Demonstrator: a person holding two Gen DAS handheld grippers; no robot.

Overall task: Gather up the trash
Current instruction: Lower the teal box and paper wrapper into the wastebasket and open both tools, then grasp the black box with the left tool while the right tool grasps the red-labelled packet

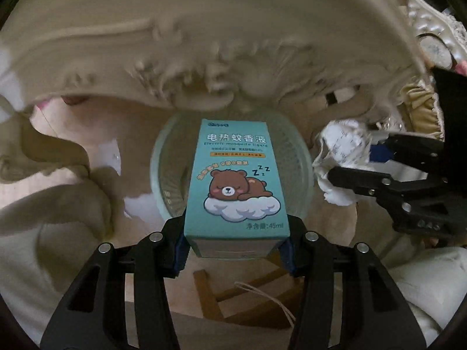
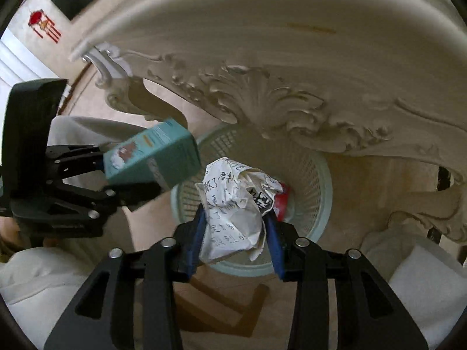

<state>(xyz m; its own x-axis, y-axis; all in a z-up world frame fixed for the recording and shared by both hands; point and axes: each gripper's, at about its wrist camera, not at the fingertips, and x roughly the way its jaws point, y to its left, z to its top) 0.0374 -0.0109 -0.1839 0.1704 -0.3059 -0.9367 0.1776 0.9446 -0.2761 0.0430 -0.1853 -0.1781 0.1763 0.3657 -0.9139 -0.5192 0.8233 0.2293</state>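
Note:
My left gripper [image 1: 235, 250] is shut on a teal mosquito-liquid box [image 1: 238, 175] with a sleeping bear on it, held above a pale green mesh waste basket [image 1: 300, 157]. My right gripper [image 2: 236, 242] is shut on a crumpled sheet of paper [image 2: 233, 204] with handwriting, also above the basket [image 2: 309, 169]. A red item [image 2: 282, 202] lies inside the basket. In the right wrist view the left gripper [image 2: 116, 180] and box [image 2: 154, 157] sit to the left; in the left wrist view the right gripper [image 1: 353, 157] and paper [image 1: 341, 148] sit to the right.
A carved cream table apron [image 1: 175, 58] [image 2: 262, 93] overhangs the basket, with a carved leg [image 2: 432, 204] at right. A wooden stool frame [image 1: 216, 297] stands below on the tile floor. White cushions [image 2: 432, 285] lie at lower right.

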